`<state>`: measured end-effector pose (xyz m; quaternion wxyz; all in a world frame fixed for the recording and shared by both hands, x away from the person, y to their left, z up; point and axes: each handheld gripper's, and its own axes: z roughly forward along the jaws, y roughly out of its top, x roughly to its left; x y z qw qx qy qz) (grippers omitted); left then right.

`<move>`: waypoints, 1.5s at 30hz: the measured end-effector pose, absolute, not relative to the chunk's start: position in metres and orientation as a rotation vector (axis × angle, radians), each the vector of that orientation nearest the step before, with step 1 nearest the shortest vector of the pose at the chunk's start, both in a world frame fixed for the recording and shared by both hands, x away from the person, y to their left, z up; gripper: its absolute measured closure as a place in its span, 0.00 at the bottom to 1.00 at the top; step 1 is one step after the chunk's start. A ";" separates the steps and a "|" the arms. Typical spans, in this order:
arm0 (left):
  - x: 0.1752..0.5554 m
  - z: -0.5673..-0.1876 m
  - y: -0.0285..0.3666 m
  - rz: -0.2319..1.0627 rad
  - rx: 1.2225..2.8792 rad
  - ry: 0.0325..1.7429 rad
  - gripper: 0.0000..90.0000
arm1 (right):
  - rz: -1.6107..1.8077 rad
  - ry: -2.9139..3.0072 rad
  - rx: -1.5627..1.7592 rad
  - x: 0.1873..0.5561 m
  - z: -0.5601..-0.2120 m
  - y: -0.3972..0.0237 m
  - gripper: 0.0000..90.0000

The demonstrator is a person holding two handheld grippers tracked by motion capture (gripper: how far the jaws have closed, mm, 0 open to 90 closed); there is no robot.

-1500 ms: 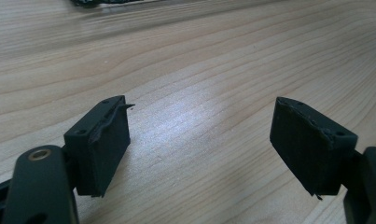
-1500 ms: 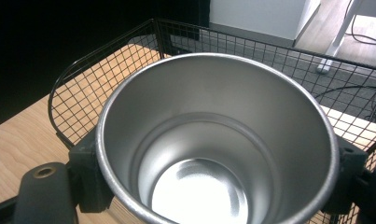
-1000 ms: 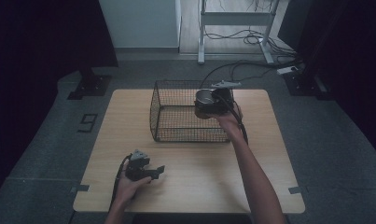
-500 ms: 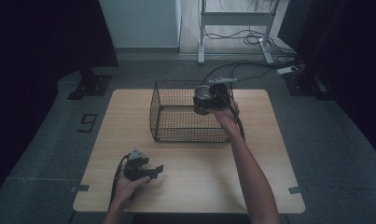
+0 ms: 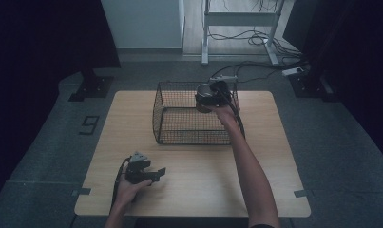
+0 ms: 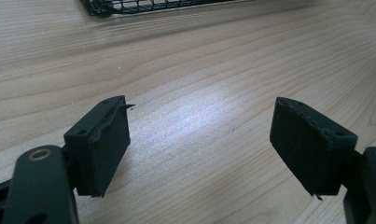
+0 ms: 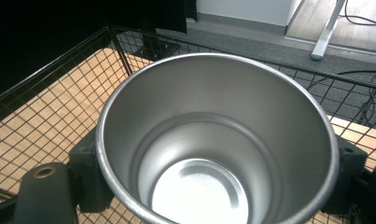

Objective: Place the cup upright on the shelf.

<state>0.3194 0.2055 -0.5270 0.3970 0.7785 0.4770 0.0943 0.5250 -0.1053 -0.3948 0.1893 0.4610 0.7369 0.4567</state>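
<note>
Wood grain runs across the table (image 5: 274, 190), and at its left, near the front edge, the left gripper (image 5: 153, 173) rests low over the bare top with its 2 black pads (image 6: 104, 144) wide apart and nothing between them. Further right stands the wire basket (image 5: 179, 135), open at the top. At its far right corner the right gripper (image 5: 213, 97) is clamped on the steel cup (image 7: 213, 140); in the right gripper view the 2 jaws press on the cup's opposite walls just under the rim. The cup is carried mouth up, its axis roughly vertical, over the basket's mesh floor and at about the height of its rim. The basket's inside lies straight below the cup, so lowering looks like the coming move. The right hand (image 5: 227, 114) is the one at the basket; the left is well apart.
</note>
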 end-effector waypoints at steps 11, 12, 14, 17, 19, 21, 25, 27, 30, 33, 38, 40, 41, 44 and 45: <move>0.317 -0.523 0.208 0.220 1.938 1.196 0.22 | 1.262 2.074 1.328 0.541 -0.404 -0.100 0.21; 0.317 -0.523 0.208 0.220 1.938 1.196 0.22 | 1.262 2.074 1.328 0.541 -0.404 -0.100 0.21; 0.317 -0.521 0.209 0.190 1.920 1.187 0.22 | 1.253 2.078 1.332 0.544 -0.406 -0.098 0.21; 0.315 -0.517 0.208 0.195 1.912 1.168 0.22 | 1.236 2.096 1.335 0.547 -0.414 -0.093 0.21; 0.315 -0.518 0.207 0.205 1.924 1.171 0.22 | 1.230 2.099 1.338 0.548 -0.416 -0.092 0.21; 0.315 -0.520 0.206 0.216 1.938 1.181 0.22 | 1.212 2.111 1.338 0.550 -0.422 -0.090 0.21; 0.316 -0.521 0.206 0.225 1.943 1.184 0.22 | 1.200 2.123 1.332 0.551 -0.426 -0.087 0.21; 0.316 -0.521 0.207 0.230 1.948 1.185 0.22 | 1.191 2.132 1.327 0.553 -0.429 -0.086 0.21; 0.316 -0.521 0.207 0.229 1.947 1.188 0.22 | 1.172 2.147 1.321 0.555 -0.433 -0.083 0.21; 0.316 -0.521 0.208 0.230 1.942 1.189 0.22 | 1.159 2.160 1.314 0.557 -0.437 -0.081 0.21; 0.316 -0.521 0.208 0.229 1.940 1.190 0.22 | 1.147 2.166 1.320 0.562 -0.438 -0.080 0.21; 0.316 -0.521 0.209 0.230 1.936 1.191 0.22 | 1.145 2.167 1.320 0.564 -0.437 -0.079 0.21; 0.316 -0.521 0.209 0.230 1.936 1.191 0.22 | 1.145 2.167 1.320 0.564 -0.437 -0.079 0.21; 0.316 -0.520 0.210 0.229 1.929 1.193 0.22 | 1.141 2.171 1.320 0.568 -0.437 -0.077 0.21; 0.316 -0.520 0.211 0.230 1.931 1.193 0.22 | 1.136 2.173 1.320 0.569 -0.438 -0.076 0.21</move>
